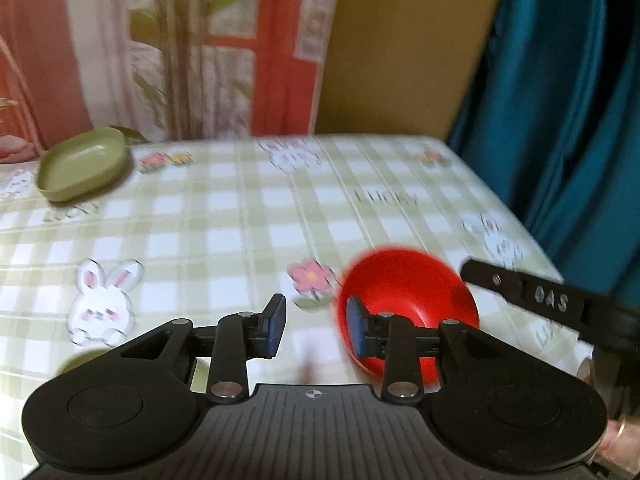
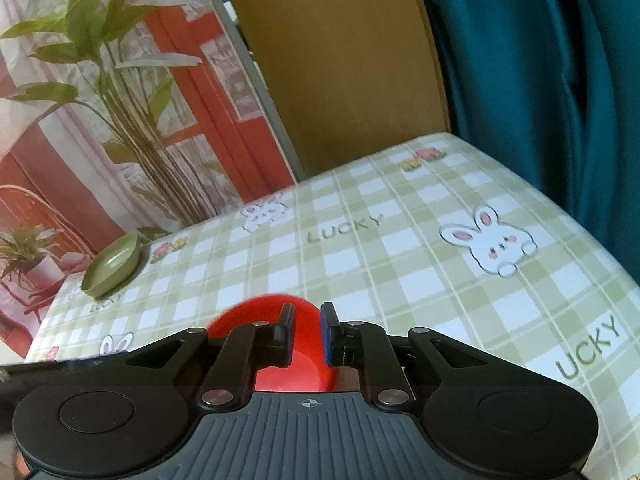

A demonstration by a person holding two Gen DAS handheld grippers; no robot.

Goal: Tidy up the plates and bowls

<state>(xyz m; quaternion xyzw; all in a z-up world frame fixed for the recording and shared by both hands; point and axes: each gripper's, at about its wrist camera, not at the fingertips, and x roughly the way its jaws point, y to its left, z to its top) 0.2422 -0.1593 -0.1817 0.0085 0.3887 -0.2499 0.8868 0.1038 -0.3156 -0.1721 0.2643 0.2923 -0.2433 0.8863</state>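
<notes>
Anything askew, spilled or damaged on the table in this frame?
Nothing spilled or broken. The red bowl sits tilted, its opening turned sideways rather than up, with the right gripper at its rim. The green dish lies apart at the table's far corner.

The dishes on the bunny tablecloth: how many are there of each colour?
Red bowl: 1
Green dish: 1
Total: 2 that show clearly. A bit of something green peeks out under the left claw, but it's too hidden to count.
</notes>
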